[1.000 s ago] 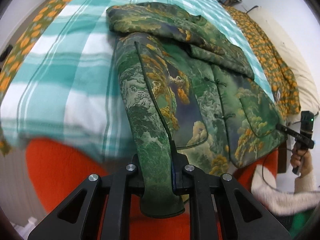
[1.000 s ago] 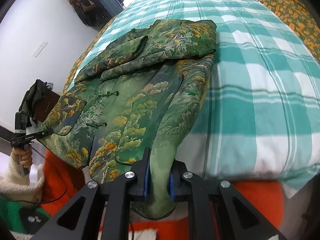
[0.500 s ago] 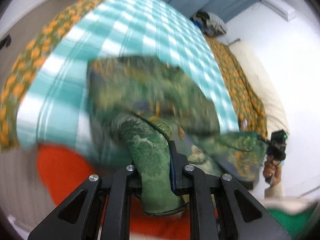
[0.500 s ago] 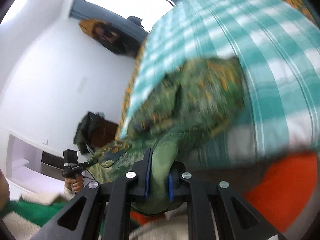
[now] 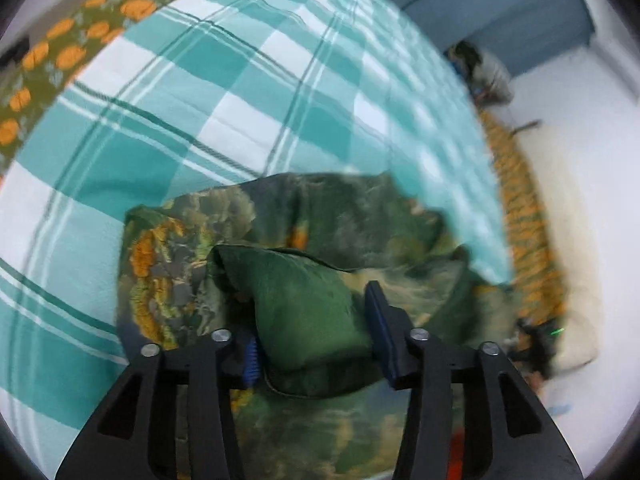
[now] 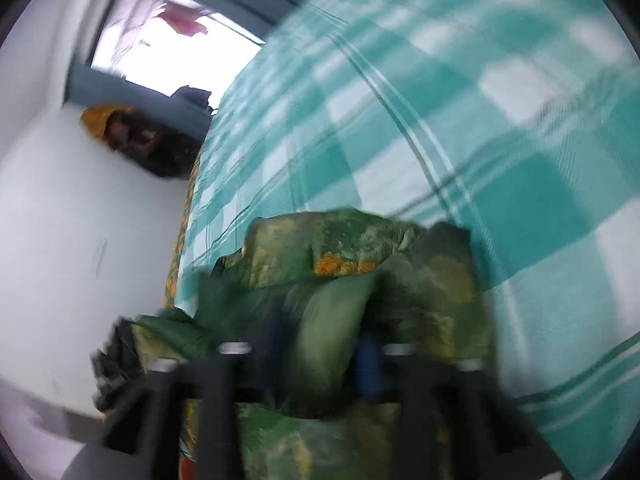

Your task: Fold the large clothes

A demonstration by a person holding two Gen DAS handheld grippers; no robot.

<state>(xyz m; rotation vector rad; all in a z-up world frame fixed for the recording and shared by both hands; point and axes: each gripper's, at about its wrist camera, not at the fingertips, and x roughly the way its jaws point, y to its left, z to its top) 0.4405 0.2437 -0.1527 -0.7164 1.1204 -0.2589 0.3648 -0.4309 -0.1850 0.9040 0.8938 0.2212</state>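
Note:
A green brocade jacket with gold and orange landscape print lies doubled over itself on the teal and white checked blanket. My left gripper hangs just above it. Its jaws are opening, and a bulge of the plain green hem sits loosely between them. In the blurred right wrist view the jacket is bunched at the near edge of the blanket. My right gripper is also opening its jaws, with a green fold of hem between the spread fingers.
Orange-flowered bedding borders the blanket on the left and continues on the right beside a cream cushion. A dark blurred device with a green light is at the right. Dark clothes hang on the white wall below a window.
Both grippers swept forward over the bed, carrying the jacket's lower hem up onto its upper part. Their jaws, clamped on the hem before, now stand apart.

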